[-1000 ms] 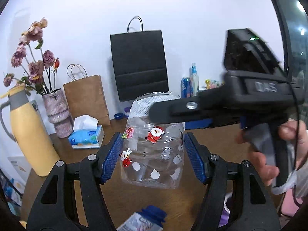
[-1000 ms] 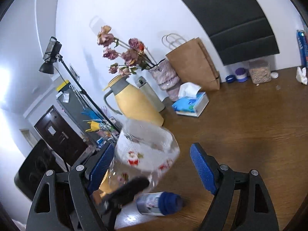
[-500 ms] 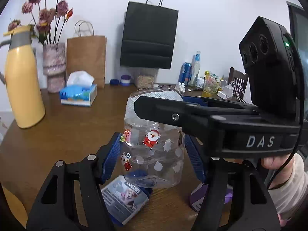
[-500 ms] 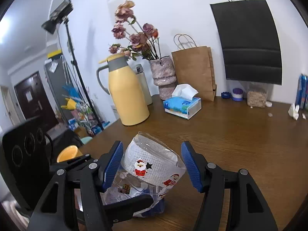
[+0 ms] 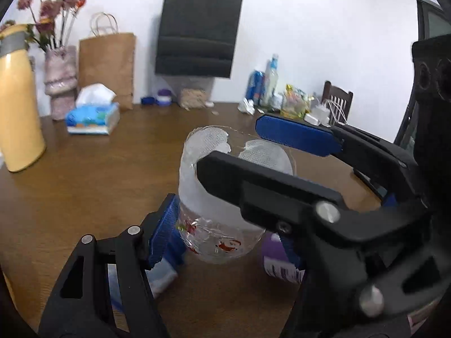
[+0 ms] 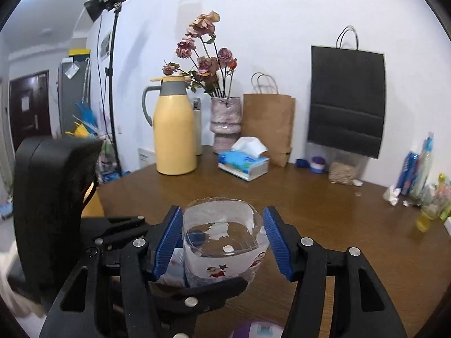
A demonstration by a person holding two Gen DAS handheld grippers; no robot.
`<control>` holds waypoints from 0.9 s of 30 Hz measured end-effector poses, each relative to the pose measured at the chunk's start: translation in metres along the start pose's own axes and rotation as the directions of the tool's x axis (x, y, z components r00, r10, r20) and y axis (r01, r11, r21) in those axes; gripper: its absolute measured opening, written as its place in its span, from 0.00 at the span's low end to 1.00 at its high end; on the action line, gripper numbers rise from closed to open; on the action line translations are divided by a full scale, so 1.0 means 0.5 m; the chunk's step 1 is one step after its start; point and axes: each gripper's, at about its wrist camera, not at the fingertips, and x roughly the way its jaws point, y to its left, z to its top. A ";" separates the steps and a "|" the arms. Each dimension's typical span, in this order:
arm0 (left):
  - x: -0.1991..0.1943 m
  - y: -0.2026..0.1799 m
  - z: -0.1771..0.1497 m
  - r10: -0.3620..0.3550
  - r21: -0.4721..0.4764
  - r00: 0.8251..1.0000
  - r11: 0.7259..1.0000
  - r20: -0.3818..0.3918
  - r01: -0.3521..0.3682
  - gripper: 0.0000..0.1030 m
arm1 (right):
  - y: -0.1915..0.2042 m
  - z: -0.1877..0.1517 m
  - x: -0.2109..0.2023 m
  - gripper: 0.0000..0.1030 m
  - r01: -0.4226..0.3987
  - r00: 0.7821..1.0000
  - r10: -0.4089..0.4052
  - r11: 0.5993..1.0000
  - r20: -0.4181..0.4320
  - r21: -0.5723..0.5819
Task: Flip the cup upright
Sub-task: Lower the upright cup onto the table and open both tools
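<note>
The clear plastic cup (image 5: 225, 211) with Santa stickers and a white mesh band stands upright on the brown table (image 5: 84, 186), mouth up. It also shows in the right wrist view (image 6: 222, 248). My left gripper (image 5: 225, 236) has its blue pads on the cup's lower sides and grips it. My right gripper (image 6: 222, 245) straddles the cup's upper part, with its left pad touching the cup and its right pad a little apart. In the left wrist view the right gripper's fingers (image 5: 296, 135) cross over the cup's rim.
A yellow jug (image 6: 174, 129), a vase of dried flowers (image 6: 225, 121), a tissue box (image 6: 245, 160), a brown bag (image 6: 267, 126) and a black bag (image 6: 346, 98) stand at the back. Bottles and snacks (image 6: 417, 174) sit at the right. A small blue-capped bottle (image 5: 160, 276) and a purple item (image 5: 276, 259) lie by the cup.
The cup has gone from tilted to upright and now rests on the table. Both grippers turned and lowered with it. The right gripper's pads have opened slightly around it.
</note>
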 end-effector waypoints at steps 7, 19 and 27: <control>0.085 -0.014 0.000 0.038 -0.021 0.996 0.999 -0.083 -0.039 0.61 | -0.102 -0.012 0.037 0.61 -0.017 0.987 0.038 0.990 -0.154 0.139; 0.154 -0.026 0.004 0.113 0.036 0.984 0.993 -0.139 -0.109 0.71 | -0.162 -0.036 0.062 0.59 -0.026 0.961 0.071 0.985 -0.269 0.168; 0.109 -0.032 -0.002 0.155 0.134 0.980 0.981 -0.129 -0.137 0.93 | -0.159 -0.027 0.075 0.58 -0.021 0.957 0.051 0.994 -0.285 0.110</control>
